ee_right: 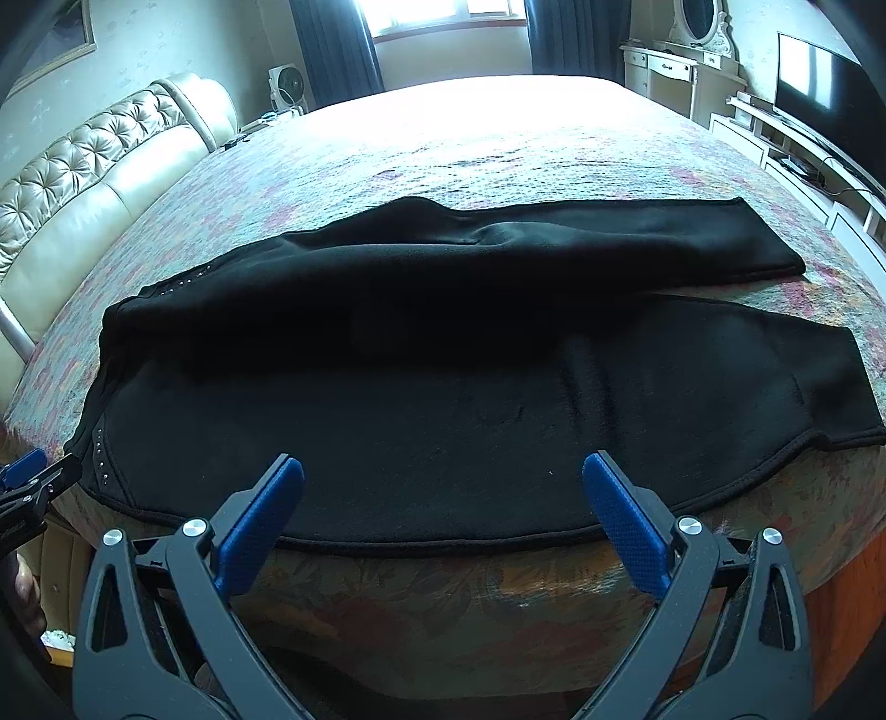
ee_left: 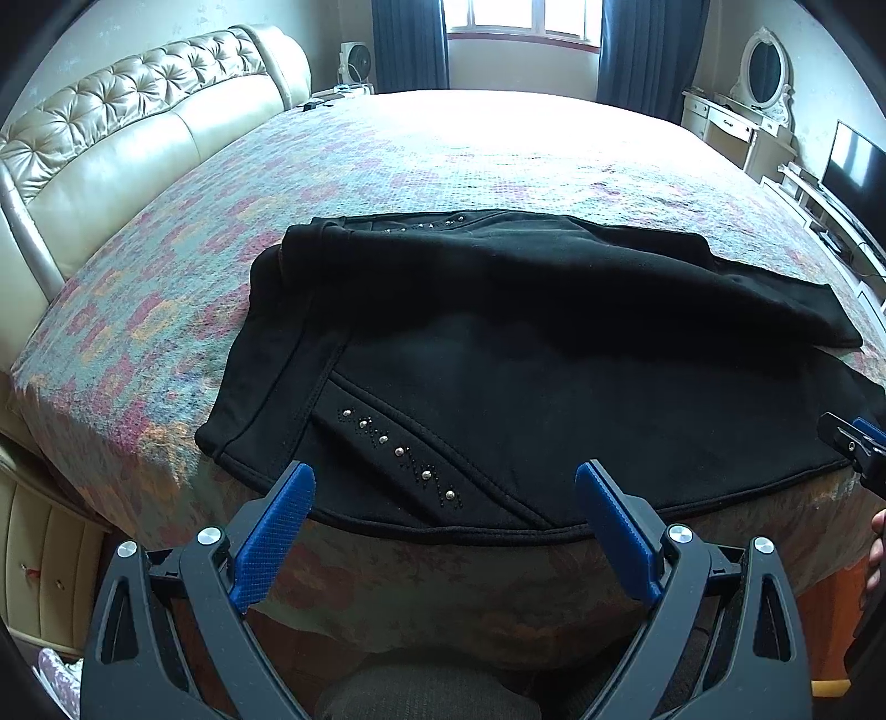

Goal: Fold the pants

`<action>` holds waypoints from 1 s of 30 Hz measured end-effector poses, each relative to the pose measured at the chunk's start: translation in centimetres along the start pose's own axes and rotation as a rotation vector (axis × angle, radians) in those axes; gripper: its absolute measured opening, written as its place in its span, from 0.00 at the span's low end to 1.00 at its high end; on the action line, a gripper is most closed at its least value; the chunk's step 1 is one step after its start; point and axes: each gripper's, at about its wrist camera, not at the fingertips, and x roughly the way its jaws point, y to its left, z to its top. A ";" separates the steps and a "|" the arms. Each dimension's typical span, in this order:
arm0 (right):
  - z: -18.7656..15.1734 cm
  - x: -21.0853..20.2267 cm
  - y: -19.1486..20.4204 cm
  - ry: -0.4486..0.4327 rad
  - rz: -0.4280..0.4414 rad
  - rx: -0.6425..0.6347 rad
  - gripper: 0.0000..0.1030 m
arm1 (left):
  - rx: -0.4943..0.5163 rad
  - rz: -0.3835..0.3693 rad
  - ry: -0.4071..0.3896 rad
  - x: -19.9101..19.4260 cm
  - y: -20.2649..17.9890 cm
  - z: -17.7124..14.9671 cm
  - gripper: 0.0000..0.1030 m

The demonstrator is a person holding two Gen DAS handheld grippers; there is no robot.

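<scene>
Black pants (ee_left: 526,354) lie spread along the near edge of the bed, waistband to the left, legs running right. A studded pocket trim (ee_left: 401,451) shows near the waist. In the right wrist view the pants (ee_right: 443,399) show two legs, the far leg lying partly over the near one, cuffs at the right. My left gripper (ee_left: 446,487) is open and empty, just in front of the waist hem. My right gripper (ee_right: 443,482) is open and empty, in front of the near leg's edge. Each gripper shows at the edge of the other's view (ee_left: 855,443) (ee_right: 33,476).
The bed (ee_left: 387,166) has a floral quilted cover and a tufted cream headboard (ee_left: 127,127) at the left. A dresser with an oval mirror (ee_left: 764,72) and a TV (ee_left: 855,166) stand at the right. A window with dark curtains (ee_left: 520,22) is at the back.
</scene>
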 end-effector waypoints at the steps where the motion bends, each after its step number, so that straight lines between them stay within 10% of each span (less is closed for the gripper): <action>1: 0.0 0.0 0.0 0.000 0.001 0.000 0.98 | 0.003 0.003 -0.003 -0.1 0.0 0.0 0.91; 22: -0.1 0.1 0.2 0.028 0.034 -0.013 0.98 | 0.032 -0.081 0.035 -0.2 0.4 0.7 0.91; 26: 0.2 -0.1 0.5 0.051 0.086 -0.048 0.98 | -0.043 -0.200 0.038 -0.6 3.0 2.1 0.91; 30: 1.1 -0.5 1.4 0.048 0.148 -0.130 0.98 | -0.092 -0.154 -0.004 -0.5 7.2 4.7 0.91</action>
